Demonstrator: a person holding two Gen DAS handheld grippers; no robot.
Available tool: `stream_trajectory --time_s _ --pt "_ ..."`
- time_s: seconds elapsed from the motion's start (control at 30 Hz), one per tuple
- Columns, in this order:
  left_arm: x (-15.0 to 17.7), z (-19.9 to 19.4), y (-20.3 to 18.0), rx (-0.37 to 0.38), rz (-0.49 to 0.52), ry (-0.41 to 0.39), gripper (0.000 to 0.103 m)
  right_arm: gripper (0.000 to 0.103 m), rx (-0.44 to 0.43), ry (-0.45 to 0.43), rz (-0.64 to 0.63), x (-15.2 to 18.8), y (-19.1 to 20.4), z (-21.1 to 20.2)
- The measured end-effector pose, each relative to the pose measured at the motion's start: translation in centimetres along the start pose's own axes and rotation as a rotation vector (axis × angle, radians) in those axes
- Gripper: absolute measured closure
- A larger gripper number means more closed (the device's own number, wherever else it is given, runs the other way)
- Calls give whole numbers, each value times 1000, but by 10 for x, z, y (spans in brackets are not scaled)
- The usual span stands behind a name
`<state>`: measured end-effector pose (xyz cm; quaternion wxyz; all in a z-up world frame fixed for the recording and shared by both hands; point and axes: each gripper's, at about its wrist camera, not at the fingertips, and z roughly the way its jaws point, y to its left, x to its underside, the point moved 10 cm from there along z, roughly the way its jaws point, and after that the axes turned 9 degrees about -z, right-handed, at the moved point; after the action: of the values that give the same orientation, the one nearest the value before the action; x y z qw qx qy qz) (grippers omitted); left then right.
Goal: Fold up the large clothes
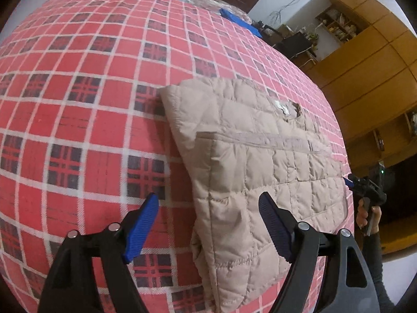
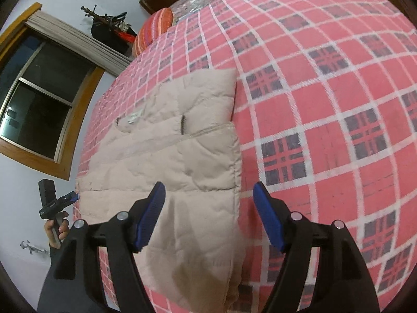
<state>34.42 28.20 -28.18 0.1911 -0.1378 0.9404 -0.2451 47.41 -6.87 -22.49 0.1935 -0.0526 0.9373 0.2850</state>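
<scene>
Folded jacket lying on plaid bed; left gripper and right gripper hovering near, both released.

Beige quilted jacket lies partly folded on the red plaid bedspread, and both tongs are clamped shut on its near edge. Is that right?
Not quite. Both wrist views show the left tongs and right tongs open, hovering over the jacket and gripping nothing. The rest holds: the beige quilted jacket lies partly folded on the red plaid bedspread.
</scene>
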Motion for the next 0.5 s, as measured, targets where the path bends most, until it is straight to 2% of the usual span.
stream_trajectory --time_s 0.07,0.1,0.13,0.17,0.2,0.23,0.27,0.33,0.5 --pt "-2 2 -4 -9 14 -19 27 34 1 3 -1 1 0 6" --pt "0 3 -6 -12 20 -28 34 46 -8 6 -6 2 2 7" --pt "1 3 -8 -20 27 -27 61 64 -11 9 -13 3 4 8" --pt "2 5 -9 -34 35 -23 77 67 0 6 -26 4 6 6" --pt "3 4 -10 -46 45 -35 77 72 18 -11 -50 4 9 3" --pt "4 5 -11 -52 53 -38 83 80 24 -21 -64 6 13 0" --pt "6 4 -13 -56 63 -42 90 82 30 -33 -78 6 16 -4" --pt "8 -2 -17 -49 67 -64 93 89 47 -64 -103 6 25 -16" --pt "10 -35 -39 -12 107 -149 96 91 73 -138 -181 3 52 -49"
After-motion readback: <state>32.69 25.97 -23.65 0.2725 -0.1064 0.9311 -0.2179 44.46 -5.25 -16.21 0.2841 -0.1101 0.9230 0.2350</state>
